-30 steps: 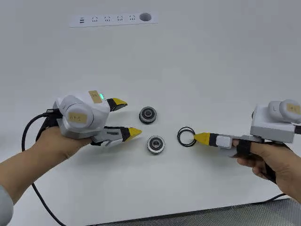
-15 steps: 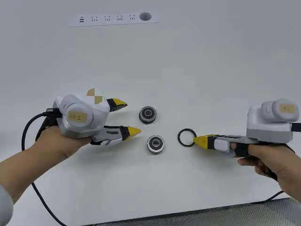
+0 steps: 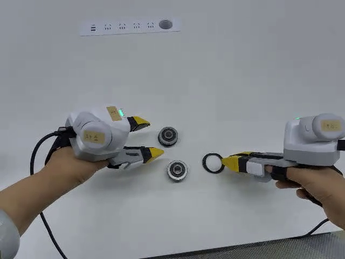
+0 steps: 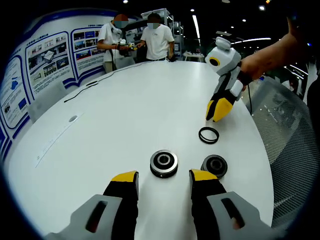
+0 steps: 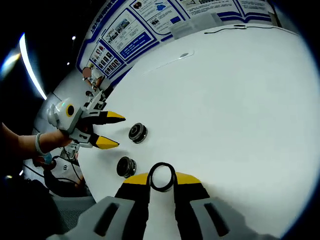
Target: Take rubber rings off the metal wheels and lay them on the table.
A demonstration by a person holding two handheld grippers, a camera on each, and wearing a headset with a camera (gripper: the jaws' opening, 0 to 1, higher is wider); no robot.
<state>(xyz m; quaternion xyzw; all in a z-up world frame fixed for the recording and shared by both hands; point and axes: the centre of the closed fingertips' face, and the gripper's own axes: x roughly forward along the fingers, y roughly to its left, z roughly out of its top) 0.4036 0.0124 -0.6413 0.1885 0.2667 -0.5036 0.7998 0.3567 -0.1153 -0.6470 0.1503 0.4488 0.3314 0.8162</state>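
head-height view down onto a white table (image 3: 242,81), with a white power strip (image 3: 129,25) lying along its far edge. at the left, a hand holds the left gripper (image 3: 150,138) low over the table, pointing right. its two yellow-tipped jaws stand wide apart with nothing between them, and a black cable (image 3: 35,156) trails from its back end. just beyond its tips sit two small metal wheels, both lying flat: the far wheel (image 3: 168,136) ahead of the gap between the jaws, the near wheel (image 3: 177,170) a little closer to the person and slightly further right, the two close together but apart. they are too small to tell whether either one carries a rubber band round its rim. right of the near wheel, one black rubber ring (image 3: 213,163) lies flat on the table, off both wheels. at the right, another hand holds the right gripper (image 3: 232,162), pointing left at the ring. its jaws are parted by a narrow gap and grip nothing; the ring lies right at their yellow tips, seemingly just touching.
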